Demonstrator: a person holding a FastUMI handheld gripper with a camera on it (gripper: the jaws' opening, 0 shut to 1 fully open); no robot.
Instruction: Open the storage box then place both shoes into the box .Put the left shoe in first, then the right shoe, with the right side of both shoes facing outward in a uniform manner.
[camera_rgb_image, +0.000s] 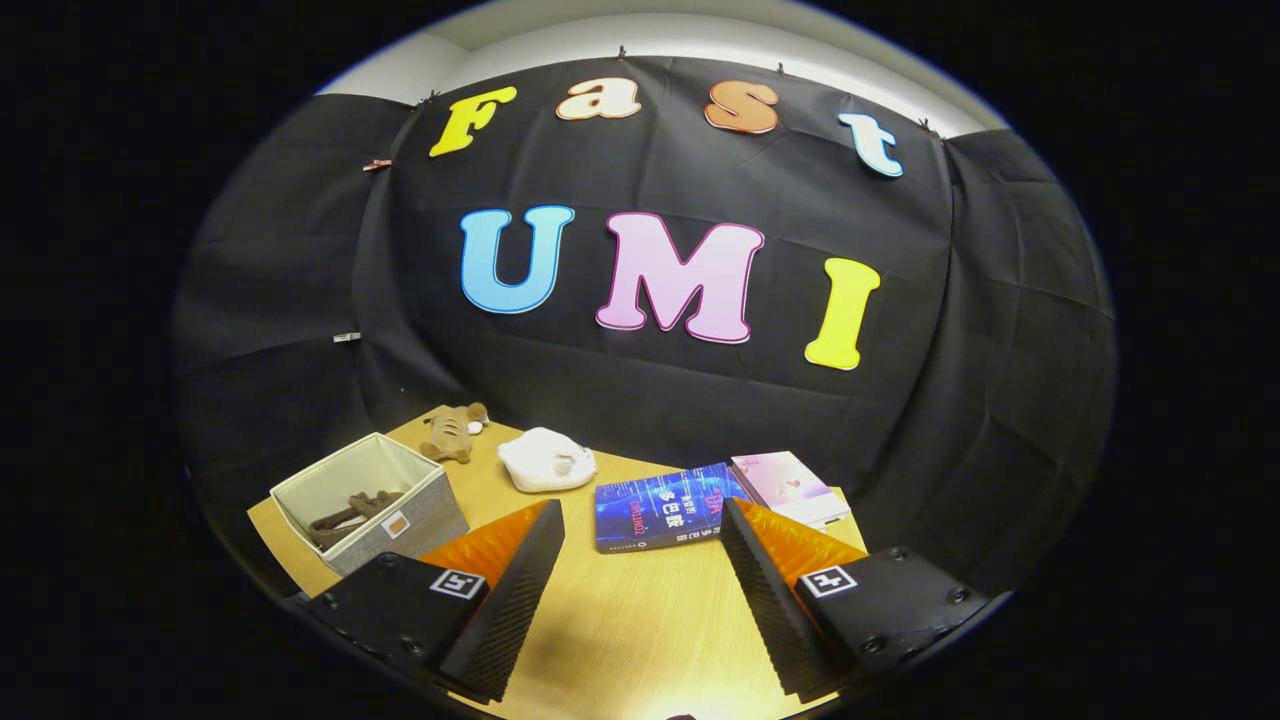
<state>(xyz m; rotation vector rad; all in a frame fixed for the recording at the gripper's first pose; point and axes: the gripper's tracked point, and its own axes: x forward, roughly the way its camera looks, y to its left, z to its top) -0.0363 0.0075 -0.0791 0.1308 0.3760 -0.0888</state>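
Wooden table (640, 620) under spread, empty tongs (640, 520).

The place was a recording booth rather than a lived-in room: black cloth (700, 400) draped as a wall across the upper and middle frame, pinned below a pale ceiling strip (700, 40) at the top. A small wooden table (640, 620) in the lower centre carried staged household props.
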